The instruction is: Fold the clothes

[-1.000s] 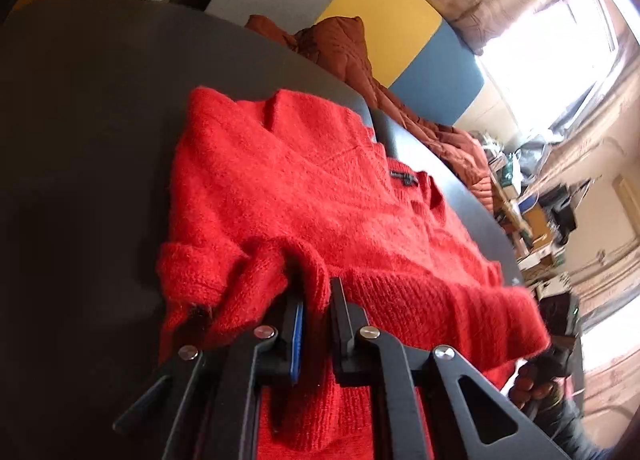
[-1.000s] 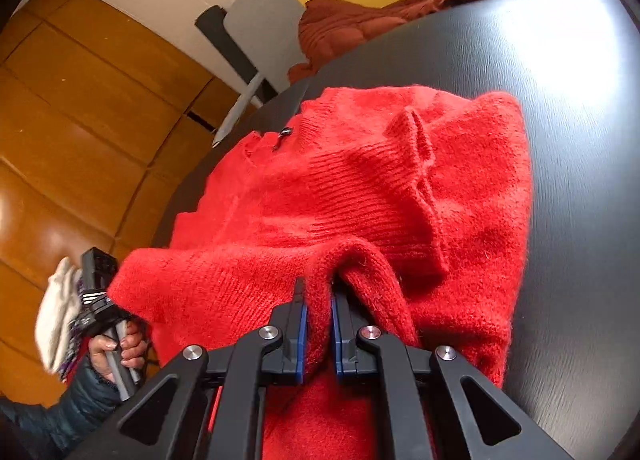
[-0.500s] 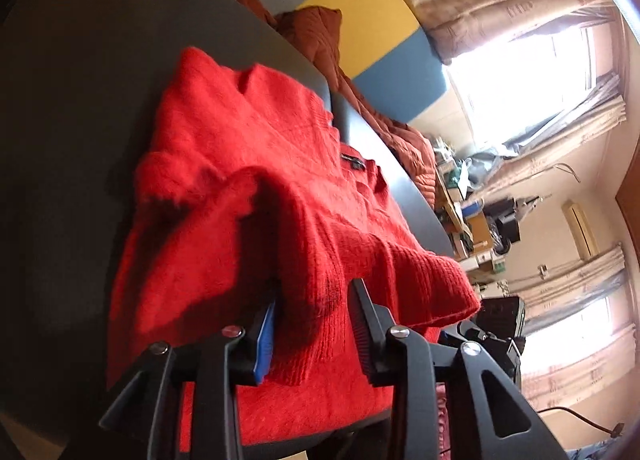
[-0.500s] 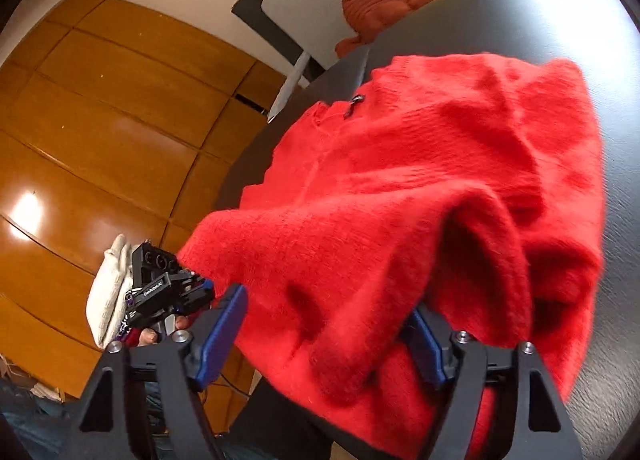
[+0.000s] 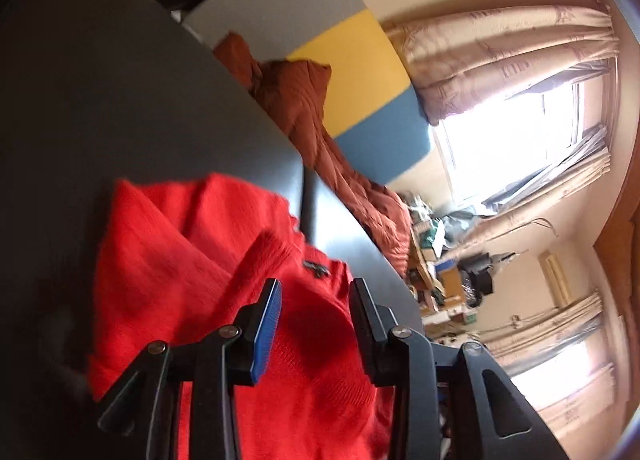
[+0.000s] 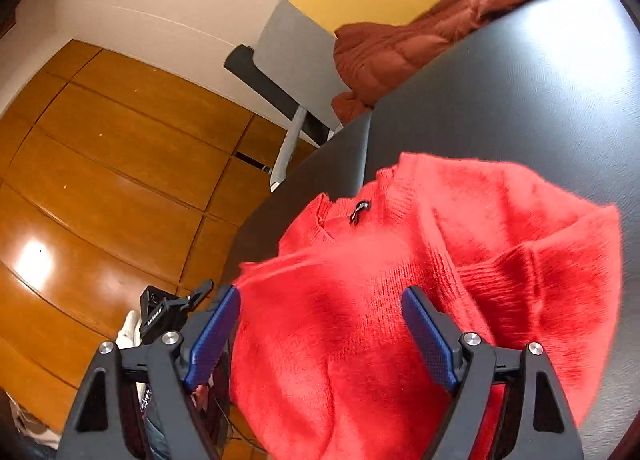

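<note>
A red knit sweater (image 5: pixel 180 260) lies folded on the dark table (image 5: pixel 100 100), its neck label (image 5: pixel 316 269) facing up. My left gripper (image 5: pixel 314 324) is open above the sweater's near edge, with nothing between its jaws. In the right wrist view the sweater (image 6: pixel 420 260) lies bunched on the table (image 6: pixel 520 80), label (image 6: pixel 359 210) showing. My right gripper (image 6: pixel 324 336) is wide open just above the near part of the sweater, holding nothing. The other gripper (image 6: pixel 168 310) shows at the lower left of that view.
A rust-brown padded jacket (image 5: pixel 316 120) lies along the table's far edge, also in the right wrist view (image 6: pixel 400 48). Behind it stands a grey, yellow and blue panel (image 5: pixel 340 40). Wooden wall panels (image 6: pixel 100 180) are at the left. A bright window (image 5: pixel 508 140) and cluttered shelves are at the right.
Both grippers, shut on sweater folds one second ago, have opened and let the cloth drop onto the table. Both have pulled back and lifted away from the sweater.
</note>
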The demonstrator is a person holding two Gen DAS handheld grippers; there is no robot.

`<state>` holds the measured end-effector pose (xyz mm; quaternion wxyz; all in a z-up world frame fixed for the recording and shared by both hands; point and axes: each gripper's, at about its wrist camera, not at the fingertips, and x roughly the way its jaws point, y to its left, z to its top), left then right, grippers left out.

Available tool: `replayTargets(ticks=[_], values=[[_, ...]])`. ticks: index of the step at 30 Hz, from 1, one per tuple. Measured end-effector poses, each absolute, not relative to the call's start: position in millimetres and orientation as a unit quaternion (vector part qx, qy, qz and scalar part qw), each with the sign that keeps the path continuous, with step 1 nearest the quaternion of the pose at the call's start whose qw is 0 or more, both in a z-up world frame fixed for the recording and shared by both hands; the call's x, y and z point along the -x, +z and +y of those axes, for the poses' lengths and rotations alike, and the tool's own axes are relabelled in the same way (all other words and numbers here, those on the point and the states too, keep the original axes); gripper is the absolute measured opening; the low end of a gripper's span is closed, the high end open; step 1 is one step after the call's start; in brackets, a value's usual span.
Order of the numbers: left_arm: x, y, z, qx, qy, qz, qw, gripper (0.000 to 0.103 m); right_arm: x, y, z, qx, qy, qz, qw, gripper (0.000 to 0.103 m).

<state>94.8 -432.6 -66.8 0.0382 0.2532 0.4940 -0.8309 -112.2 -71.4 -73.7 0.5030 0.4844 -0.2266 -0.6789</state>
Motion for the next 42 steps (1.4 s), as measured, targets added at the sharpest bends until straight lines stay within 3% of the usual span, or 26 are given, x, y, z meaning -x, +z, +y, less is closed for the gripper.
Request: replayTargets(ticks=[7,12,20,23,25,26,27,29,34,42], values=[[-112.1,-65.9,-427.8,-0.328,-0.863,0.370,0.101,0.047,101.4,-61.7,-42.7,-0.462,-0.739,-0.125,0.475,0.081],[-97.7,-62.0,-409.6,-0.372,-0.882,0.271,0.103,0.051,110.8,-65.1,-56.6,-0.459,-0.767,-0.042,0.447,0.067],[-53.5,-77.3,-401.0,-0.446,-0.865,0.222,0.057,0.051,138.9,-80.9,-99.1,-0.481,-0.769,0.042,0.420,0.064],[-41.1,-87.9,-401.4,-0.466,-0.855,0.224,0.044,0.048,146.3,-88.0,-110.5,-0.489,-0.763,0.064,0.418,0.064],[-41.1,-88.2,-398.0,-0.465,-0.857,0.216,0.043,0.031,145.5,-90.8,-116.6,-0.490,-0.758,0.080,0.423,0.050],[-41.6,-87.8,-396.0,-0.464,-0.859,0.212,0.044,0.018,143.9,-91.6,-119.7,-0.490,-0.755,0.089,0.427,0.032],[-43.0,-86.8,-393.8,-0.461,-0.862,0.208,0.044,0.011,139.2,-90.7,-122.2,-0.483,-0.757,0.105,0.428,0.022],[-52.0,-81.2,-389.4,-0.447,-0.870,0.203,0.047,0.009,128.9,-87.4,-125.3,-0.465,-0.763,0.135,0.428,0.010],[-87.0,-57.1,-384.2,-0.396,-0.890,0.217,0.058,0.008,102.7,-65.8,-110.9,-0.423,-0.784,0.153,0.428,0.008],[-145.5,3.6,-373.7,-0.299,-0.924,0.234,0.053,0.007,75.6,-3.4,-69.5,-0.362,-0.826,0.086,0.424,0.008]])
